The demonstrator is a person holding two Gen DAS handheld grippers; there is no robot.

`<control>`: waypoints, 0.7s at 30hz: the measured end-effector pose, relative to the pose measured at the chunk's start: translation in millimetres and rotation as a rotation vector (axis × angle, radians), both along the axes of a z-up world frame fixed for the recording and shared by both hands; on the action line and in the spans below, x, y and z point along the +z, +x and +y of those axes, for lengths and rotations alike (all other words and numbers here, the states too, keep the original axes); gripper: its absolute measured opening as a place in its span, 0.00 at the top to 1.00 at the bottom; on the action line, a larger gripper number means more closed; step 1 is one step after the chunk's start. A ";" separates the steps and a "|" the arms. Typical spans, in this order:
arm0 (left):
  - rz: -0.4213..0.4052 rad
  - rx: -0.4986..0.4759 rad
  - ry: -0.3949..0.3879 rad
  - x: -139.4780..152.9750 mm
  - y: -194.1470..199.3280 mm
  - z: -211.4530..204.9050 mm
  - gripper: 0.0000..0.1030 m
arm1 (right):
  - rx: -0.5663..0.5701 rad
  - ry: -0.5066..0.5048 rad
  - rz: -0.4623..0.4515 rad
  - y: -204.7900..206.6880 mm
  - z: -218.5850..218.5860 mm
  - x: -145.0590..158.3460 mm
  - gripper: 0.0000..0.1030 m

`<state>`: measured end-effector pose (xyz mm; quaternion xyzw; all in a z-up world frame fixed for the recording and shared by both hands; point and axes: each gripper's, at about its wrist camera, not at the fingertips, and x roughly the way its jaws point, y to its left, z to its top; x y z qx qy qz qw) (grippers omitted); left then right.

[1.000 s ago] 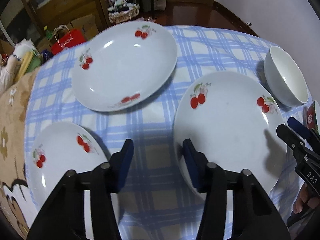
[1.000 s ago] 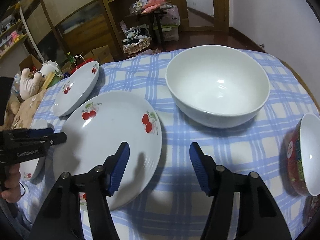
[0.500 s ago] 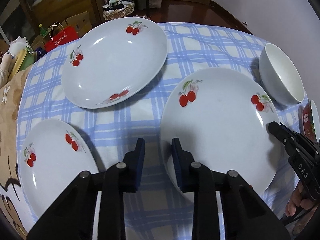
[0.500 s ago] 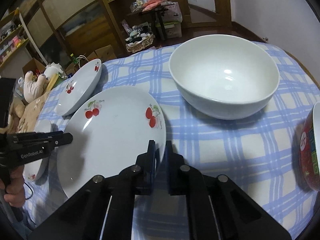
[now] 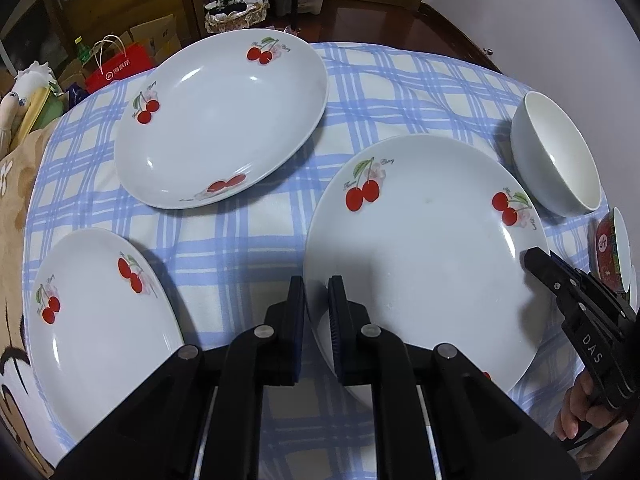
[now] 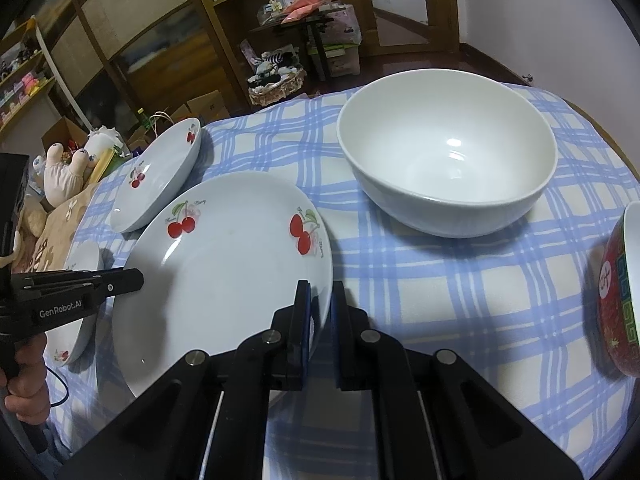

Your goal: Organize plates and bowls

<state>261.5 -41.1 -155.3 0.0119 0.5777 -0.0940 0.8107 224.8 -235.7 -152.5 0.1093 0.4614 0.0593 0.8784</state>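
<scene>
Item: round cherry plate [image 5: 424, 248], flat on the checked tablecloth [image 5: 248, 240], near the front middle of the desk. Gripped at opposite rims: left gripper [image 5: 316, 308] with jaws nearly closed over the near-left edge, right gripper [image 6: 320, 312] with jaws nearly closed over the near-right edge, only the rim's thickness between the pads. Judged a two-sided hold, chosen because a wide shallow plate tips if lifted from one edge. Not clear whether lifted or resting on the cloth.

Remaining plates: oval cherry plate [image 5: 220, 124] at the far left, apart from the held one; small cherry plate [image 5: 92, 320] at the near left, just beside the left gripper. Same pattern throughout, probably meant to stack together, smaller on larger.

Bowls: large white bowl [image 6: 448, 160] upright at the far right, near the round plate's far rim but apart from it; red patterned bowl [image 6: 618, 292] at the right edge, only partly in view. Grouped on the right side, so likely intended to nest separately from the plates.

Stage, as judged: early, nothing stacked yet. Next move calls for an even, level lift by both grippers. Risk: glazed rim slipping from the pads if either side leads.
</scene>
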 end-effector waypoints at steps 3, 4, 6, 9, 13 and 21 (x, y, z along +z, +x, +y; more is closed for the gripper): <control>0.004 0.006 -0.005 -0.2 -0.6 0.1 0.89 | 0.001 0.013 0.005 0.6 -1.6 -1.4 0.90; 0.005 0.007 -0.006 -0.3 -1.1 0.2 0.88 | 0.002 0.014 0.007 0.0 -1.9 -1.9 0.90; 0.009 0.010 -0.007 -1.3 -0.8 -0.4 0.88 | 0.001 0.020 0.011 0.4 -2.7 -2.5 0.90; 0.016 0.012 -0.013 -2.5 -0.6 -0.7 0.87 | -0.001 0.033 0.020 1.0 -3.8 -3.8 0.90; 0.036 0.020 -0.033 -4.2 0.8 0.6 0.86 | -0.003 0.042 0.025 0.3 -3.3 -2.6 0.90; 0.065 0.031 -0.035 -1.8 0.0 1.8 0.86 | 0.009 0.013 0.019 -0.7 2.7 3.8 0.91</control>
